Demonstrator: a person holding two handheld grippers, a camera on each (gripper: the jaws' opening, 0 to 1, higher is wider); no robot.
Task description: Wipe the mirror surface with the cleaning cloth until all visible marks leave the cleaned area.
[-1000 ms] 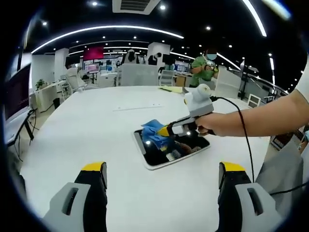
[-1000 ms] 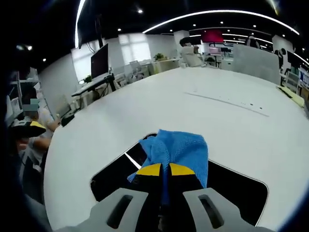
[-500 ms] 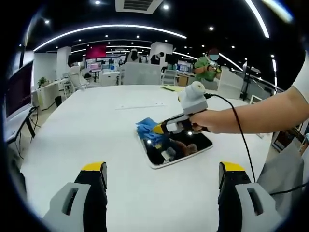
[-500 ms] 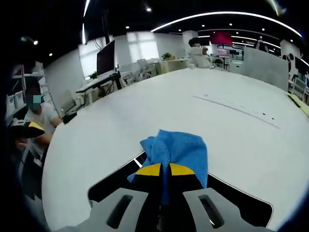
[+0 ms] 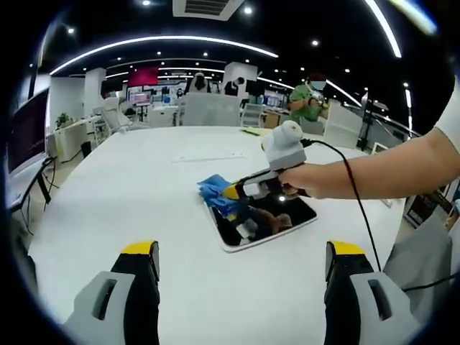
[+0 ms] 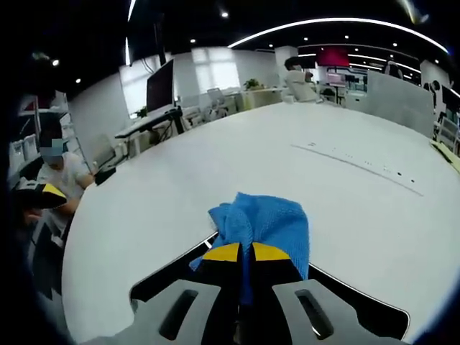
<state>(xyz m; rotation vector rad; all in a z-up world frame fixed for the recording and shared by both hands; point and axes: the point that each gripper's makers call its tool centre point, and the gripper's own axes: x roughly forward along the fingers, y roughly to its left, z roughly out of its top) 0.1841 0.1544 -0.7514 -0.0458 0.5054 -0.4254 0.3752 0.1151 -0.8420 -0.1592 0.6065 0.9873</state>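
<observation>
A: What's around the mirror (image 5: 260,223)?
B: White table (image 5: 129,187), thin line w/ small dots far side. Office beyond: desks, monitors, a person in green (image 5: 307,100) standing far right.

A: Anything blocking it?
B: Right gripper (image 5: 231,192) and the hand (image 5: 302,180) holding it reach over it; blue cloth (image 6: 266,226) covers its far-left corner, partly on the table.

A: Tools?
B: Right jaws clamped on the cloth. Left gripper (image 5: 241,262) near side, jaws wide apart, nothing between (well short of the mirror).

A: Any text?
B: None legible.
</observation>
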